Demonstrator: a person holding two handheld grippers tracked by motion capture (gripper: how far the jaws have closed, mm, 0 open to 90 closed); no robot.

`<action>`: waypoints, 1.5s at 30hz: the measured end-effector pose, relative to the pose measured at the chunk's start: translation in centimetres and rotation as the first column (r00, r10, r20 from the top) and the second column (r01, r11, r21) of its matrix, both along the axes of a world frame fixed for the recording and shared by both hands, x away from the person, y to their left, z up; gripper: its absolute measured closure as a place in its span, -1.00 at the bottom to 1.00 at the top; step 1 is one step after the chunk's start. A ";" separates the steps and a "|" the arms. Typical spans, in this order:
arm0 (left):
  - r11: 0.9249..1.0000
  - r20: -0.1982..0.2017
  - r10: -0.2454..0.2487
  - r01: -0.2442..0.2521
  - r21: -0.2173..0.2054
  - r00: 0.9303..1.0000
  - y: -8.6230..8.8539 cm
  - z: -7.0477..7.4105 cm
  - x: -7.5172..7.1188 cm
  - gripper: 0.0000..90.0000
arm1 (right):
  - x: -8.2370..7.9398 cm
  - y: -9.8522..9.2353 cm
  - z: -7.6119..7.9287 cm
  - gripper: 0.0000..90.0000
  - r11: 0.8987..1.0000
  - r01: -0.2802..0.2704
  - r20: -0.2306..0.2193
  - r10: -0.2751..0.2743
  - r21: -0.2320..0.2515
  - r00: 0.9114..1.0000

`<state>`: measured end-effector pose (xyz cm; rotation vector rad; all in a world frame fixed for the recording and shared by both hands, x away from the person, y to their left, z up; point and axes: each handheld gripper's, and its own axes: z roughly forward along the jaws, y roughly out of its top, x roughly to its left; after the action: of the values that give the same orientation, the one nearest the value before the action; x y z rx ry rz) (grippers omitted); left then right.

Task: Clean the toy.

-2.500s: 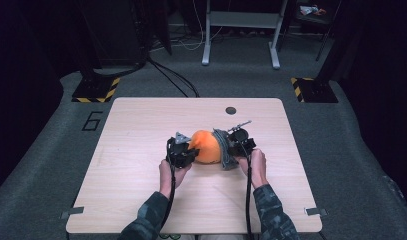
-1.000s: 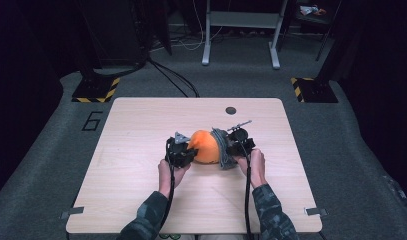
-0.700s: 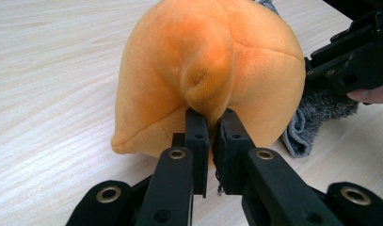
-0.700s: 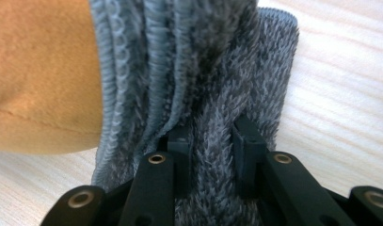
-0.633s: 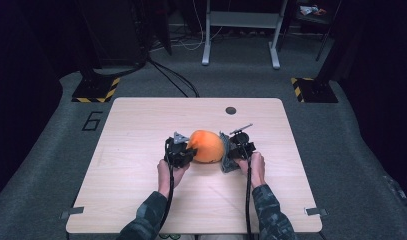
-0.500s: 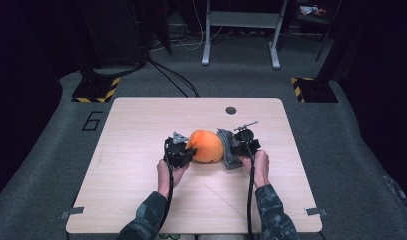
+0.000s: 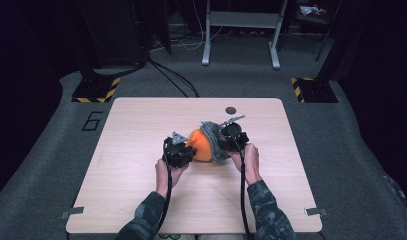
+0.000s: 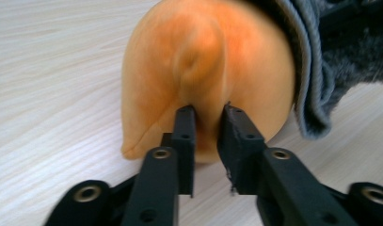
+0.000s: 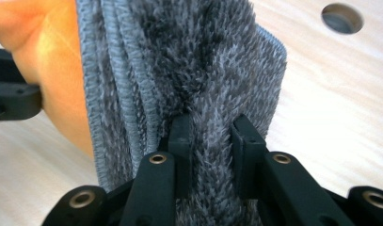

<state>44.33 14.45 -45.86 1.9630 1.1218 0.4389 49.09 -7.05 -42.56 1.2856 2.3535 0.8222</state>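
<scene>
Grey cloth (image 7: pixel 214 141) hides the orange plush's (image 7: pixel 201 145) right side

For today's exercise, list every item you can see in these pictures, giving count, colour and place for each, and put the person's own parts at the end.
Soft object: one, orange, mid-table between the two grippers.
Fuzzy cloth: one, grey, against the soft object's right side.
Table: one, light wood, centre of the floor.
Round hole: one, dark, far part of the tabletop.
Striped blocks: two, black and yellow, on the carpet beyond the table.
Left gripper: one, black, a fold of the soft object between its jaws, which have just been opening.
Right gripper: one, black, clamped on the cloth.
</scene>
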 end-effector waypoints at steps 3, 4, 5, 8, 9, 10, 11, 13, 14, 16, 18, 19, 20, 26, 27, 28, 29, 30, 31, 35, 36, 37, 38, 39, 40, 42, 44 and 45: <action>0.999 0.006 0.011 -0.011 0.048 1.000 0.0 -0.2 0.1 0.25 | 0.4 0.0 0.0 0.63 1.000 -0.001 -0.001 0.001 -0.011 1.000; 0.998 0.013 0.012 -0.013 0.064 1.000 0.1 -0.2 0.3 0.17 | 0.6 0.0 0.1 0.63 1.000 -0.005 0.003 0.005 -0.014 1.000; 0.997 0.021 0.017 -0.019 0.081 1.000 0.1 -0.2 0.4 0.10 | 0.7 0.0 0.1 0.63 1.000 -0.001 0.001 0.001 -0.015 1.000; 0.994 0.041 0.010 -0.015 0.109 0.999 -0.1 -0.1 0.8 0.00 | 1.1 0.1 0.1 0.63 1.000 -0.010 0.007 0.010 -0.022 1.000; 0.992 0.042 -0.010 0.004 0.124 0.999 -0.1 -0.1 1.1 -0.03 | 1.2 0.1 0.1 0.63 1.000 -0.014 0.003 0.014 -0.026 1.000; 0.993 0.041 -0.009 0.004 0.120 0.999 -0.1 -0.2 1.3 -0.05 | 1.2 0.1 0.1 0.63 0.999 -0.015 0.001 0.015 -0.033 1.000; 0.993 0.034 -0.026 0.021 0.120 0.999 0.0 -0.2 1.5 -0.05 | 1.3 0.2 0.1 0.63 0.999 -0.016 0.001 0.016 -0.031 1.000; 0.993 0.030 -0.051 0.048 0.107 0.998 -0.1 -0.4 1.8 0.04 | 1.3 0.2 0.1 0.63 0.999 -0.020 0.002 0.020 -0.037 1.000; 0.993 0.033 -0.066 0.062 0.100 0.997 -0.2 -0.6 1.9 0.14 | 1.4 0.2 0.1 0.63 0.999 -0.020 0.001 0.020 -0.035 1.000; 0.994 0.034 -0.064 0.060 0.096 0.997 -0.3 -0.8 2.0 0.38 | 1.4 0.2 0.1 0.63 0.999 -0.022 0.005 0.023 -0.038 1.000; 0.993 0.034 -0.055 0.051 0.104 0.998 -0.4 -0.9 2.0 0.59 | 1.4 0.1 0.1 0.63 1.000 -0.020 0.005 0.020 -0.021 1.000; 0.993 0.042 -0.043 0.038 0.111 0.998 -0.5 -0.9 1.9 0.67 | 1.3 0.0 0.1 0.63 1.000 -0.022 0.006 0.022 -0.017 1.000; 0.994 0.047 -0.032 0.028 0.101 0.998 -0.6 -1.0 1.9 0.74 | 1.3 -0.1 0.1 0.63 1.000 -0.018 0.015 0.018 -0.003 1.000; 0.998 0.034 -0.013 0.011 0.059 0.999 -0.4 -0.6 1.4 0.85 | 0.6 -1.0 0.7 0.62 1.000 -0.001 0.033 0.000 0.023 0.999; 0.999 0.025 -0.011 0.010 0.048 1.000 -0.3 -0.5 1.3 0.85 | 0.4 -1.1 0.9 0.62 1.000 0.012 0.035 -0.013 0.026 0.999; 1.000 0.022 -0.003 0.003 0.029 1.000 -0.2 -0.5 1.2 0.85 | 0.2 -1.2 1.0 0.62 1.000 0.013 0.048 -0.014 0.026 0.999; 1.000 0.016 -0.003 0.003 0.021 1.000 -0.1 -0.4 1.1 0.85 | 0.0 -1.4 1.2 0.62 1.000 0.017 0.051 -0.018 0.026 0.999; 1.000 0.006 -0.002 0.002 0.010 1.000 -0.1 -0.3 1.0 0.85 | -0.1 -1.5 1.4 0.62 0.999 0.021 0.056 -0.023 0.027 0.998; 1.000 -0.002 0.003 -0.004 -0.015 1.000 0.0 -0.2 0.8 0.85 | -0.3 -1.6 1.6 0.62 0.999 0.023 0.067 -0.025 0.030 0.997; 0.999 -0.019 0.002 -0.003 -0.042 1.000 -0.1 0.4 0.2 0.85 | -1.0 -1.5 2.7 0.62 0.999 0.000 0.084 -0.002 0.032 0.996; 0.999 -0.013 0.004 -0.004 -0.046 1.000 -0.2 0.6 0.0 0.85 | -1.1 -1.2 3.0 0.62 0.999 -0.008 0.088 0.005 0.037 0.996; 0.999 -0.012 0.004 -0.004 -0.048 1.000 -0.3 0.7 -0.2 0.85 | -1.2 -0.8 3.3 0.62 0.999 -0.024 0.095 0.020 0.041 0.995; 0.999 -0.018 0.002 -0.003 -0.051 1.000 -0.3 0.8 -0.3 0.85 | -1.3 -0.3 3.6 0.62 0.999 -0.038 0.091 0.034 0.039 0.995; 0.998 -0.023 0.000 -0.001 -0.056 1.000 -0.4 0.8 -0.4 0.85 | -1.4 0.2 3.8 0.62 0.998 -0.057 0.098 0.054 0.028 0.994; 0.998 -0.021 0.002 -0.003 -0.062 1.000 -0.4 0.8 -0.4 0.85 | -1.5 1.0 3.9 0.62 0.997 -0.075 0.100 0.072 0.026 0.992; 0.998 -0.022 -0.002 0.000 -0.064 1.000 -0.5 0.7 -0.5 0.84 | -1.4 2.1 3.9 0.62 0.995 -0.097 0.093 0.095 0.016 0.991; 0.999 -0.024 0.004 -0.005 -0.046 1.000 -0.6 0.6 -0.4 0.83 | -1.0 3.0 3.6 0.62 0.994 -0.109 0.102 0.110 -0.015 0.989; 0.999 -0.025 0.009 -0.010 -0.049 1.000 -0.5 0.5 -0.2 0.83 | -0.9 3.2 3.4 0.62 0.994 -0.104 0.093 0.106 -0.022 0.990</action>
<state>44.11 13.99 -45.36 1.9258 1.1472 0.3895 48.21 -3.82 -39.20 1.0988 2.3645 0.8721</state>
